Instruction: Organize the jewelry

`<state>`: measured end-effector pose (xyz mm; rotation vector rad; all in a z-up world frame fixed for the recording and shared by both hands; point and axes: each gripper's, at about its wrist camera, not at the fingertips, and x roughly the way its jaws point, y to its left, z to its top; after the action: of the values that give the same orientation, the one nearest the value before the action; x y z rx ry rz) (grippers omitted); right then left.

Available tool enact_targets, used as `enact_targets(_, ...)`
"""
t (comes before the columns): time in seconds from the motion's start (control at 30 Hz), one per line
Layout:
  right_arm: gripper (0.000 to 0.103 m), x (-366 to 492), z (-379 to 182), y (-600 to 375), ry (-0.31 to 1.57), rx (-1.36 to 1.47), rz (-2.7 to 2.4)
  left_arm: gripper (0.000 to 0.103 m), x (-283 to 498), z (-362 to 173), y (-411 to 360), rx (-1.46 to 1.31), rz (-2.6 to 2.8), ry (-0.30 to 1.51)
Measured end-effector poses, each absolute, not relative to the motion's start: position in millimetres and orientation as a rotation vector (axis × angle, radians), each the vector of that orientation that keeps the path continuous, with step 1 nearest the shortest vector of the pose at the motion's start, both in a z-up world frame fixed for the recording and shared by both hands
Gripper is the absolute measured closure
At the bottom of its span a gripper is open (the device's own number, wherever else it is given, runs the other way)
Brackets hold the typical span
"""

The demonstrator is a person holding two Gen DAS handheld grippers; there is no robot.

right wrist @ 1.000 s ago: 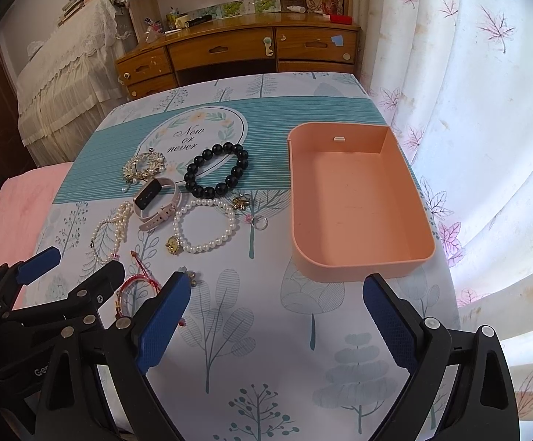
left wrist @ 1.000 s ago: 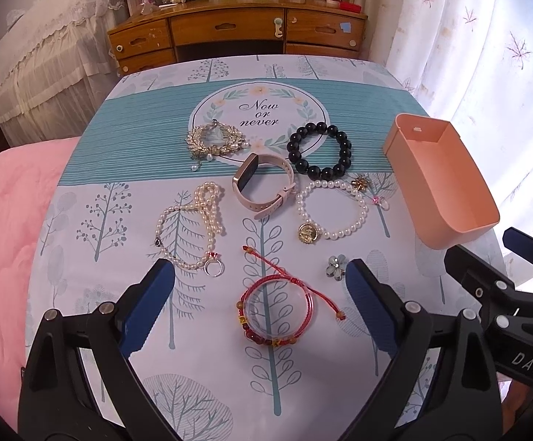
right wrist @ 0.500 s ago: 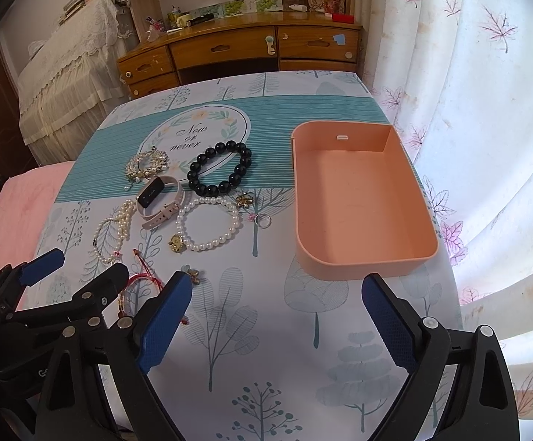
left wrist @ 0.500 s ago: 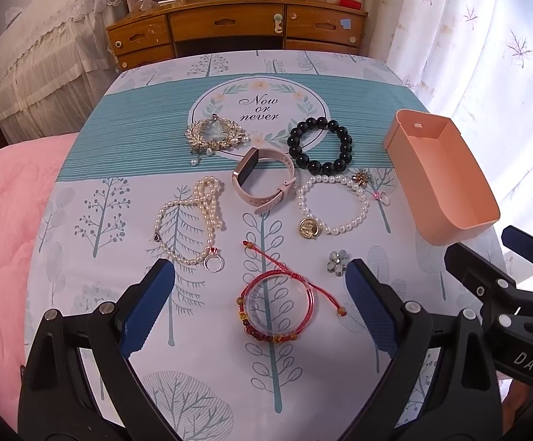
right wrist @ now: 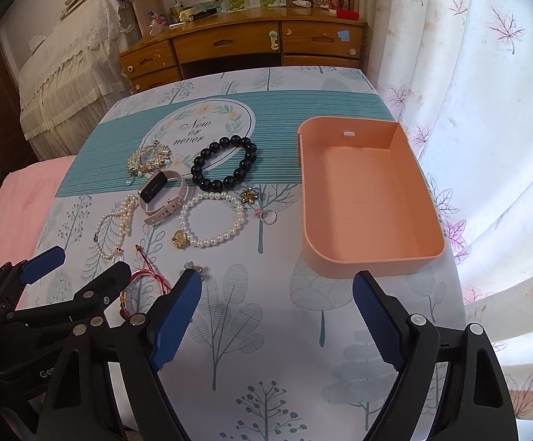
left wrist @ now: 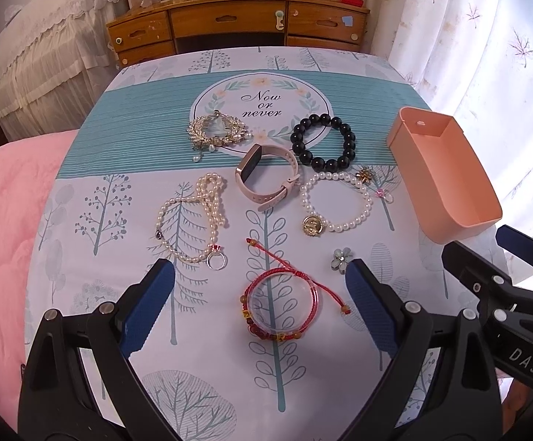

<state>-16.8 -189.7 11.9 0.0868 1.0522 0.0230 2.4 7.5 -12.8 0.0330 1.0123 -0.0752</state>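
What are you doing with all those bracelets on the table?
Someone is tidying jewelry with two hand-held grippers. The left gripper is open, with the red string bracelet lying between its fingers, not gripped. The right gripper is open too, holding nothing, near the pink tray, which has nothing in it. All the jewelry lies on the tablecloth.

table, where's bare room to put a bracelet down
Free: inside the pink tray, which holds nothing, and the cloth in front of it, ahead of the right gripper. Crowded: left of the tray, from the black bead bracelet down to the red cord bracelet.
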Motion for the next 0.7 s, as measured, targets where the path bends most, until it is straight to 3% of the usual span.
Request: enact_targets(0.7, 0.035, 6.5, 5.2, -168.3, 1.094, 0.068, 0.094, 0.01, 20.7, -7.6, 40.0, 0.012, -0.058, 1.014)
